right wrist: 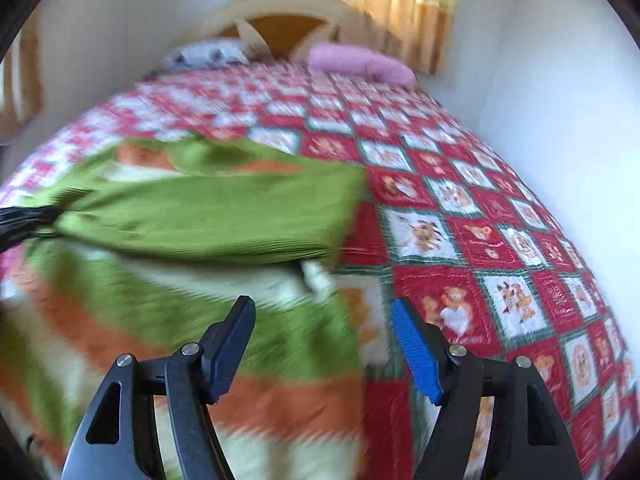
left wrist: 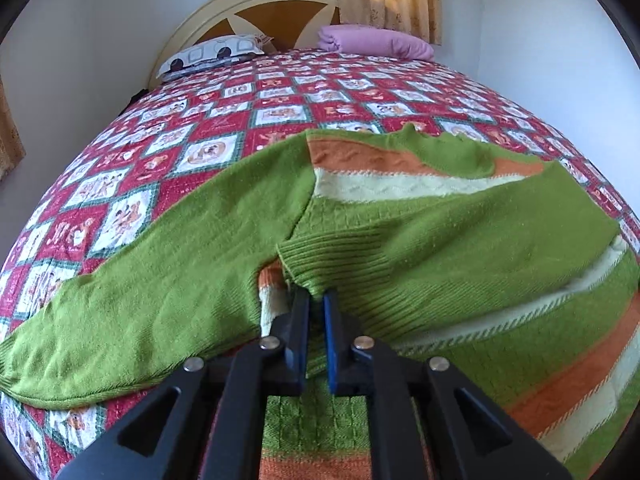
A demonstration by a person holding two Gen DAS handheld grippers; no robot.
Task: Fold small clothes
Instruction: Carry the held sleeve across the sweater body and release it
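Green sweater cuff [left wrist: 304,268] (ribbed) between left jaws

Left gripper [left wrist: 316,300] at 6 o'clock, jaws nearly closed, pinching the ribbed cuff [left wrist: 320,256] of a green sleeve folded across the striped sweater [left wrist: 460,240]. Other sleeve [left wrist: 132,292] trails flat toward 8 o'clock. Sweater lies on a red patterned quilt [left wrist: 240,112]. Printed pillow [left wrist: 212,54] at 11 o'clock, purple pillow [left wrist: 376,42] at 12, headboard [left wrist: 256,8] behind.

Quilted bed [left wrist: 280,92], striped sweater [left wrist: 460,216], patterned pillow [left wrist: 208,56], pink pillow [left wrist: 376,42]
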